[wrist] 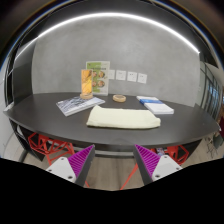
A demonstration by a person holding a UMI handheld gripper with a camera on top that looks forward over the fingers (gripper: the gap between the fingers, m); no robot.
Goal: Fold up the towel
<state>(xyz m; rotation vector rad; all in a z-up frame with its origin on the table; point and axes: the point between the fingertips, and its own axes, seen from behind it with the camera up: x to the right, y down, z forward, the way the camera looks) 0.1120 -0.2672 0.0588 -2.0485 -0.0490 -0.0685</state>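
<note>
A cream towel (122, 117) lies flat and folded on the dark round table (45, 110), near its front edge. My gripper (113, 160) hangs below and in front of the table edge, well short of the towel. Its two fingers with purple pads (77, 159) stand wide apart with nothing between them; only floor shows in the gap.
On the table behind the towel are a magazine (80, 104) at the left, a blue-and-white booklet (155, 104) at the right, a small round dish (120, 98) and an upright printed stand (95, 79). Red table legs (40, 146) show under the top.
</note>
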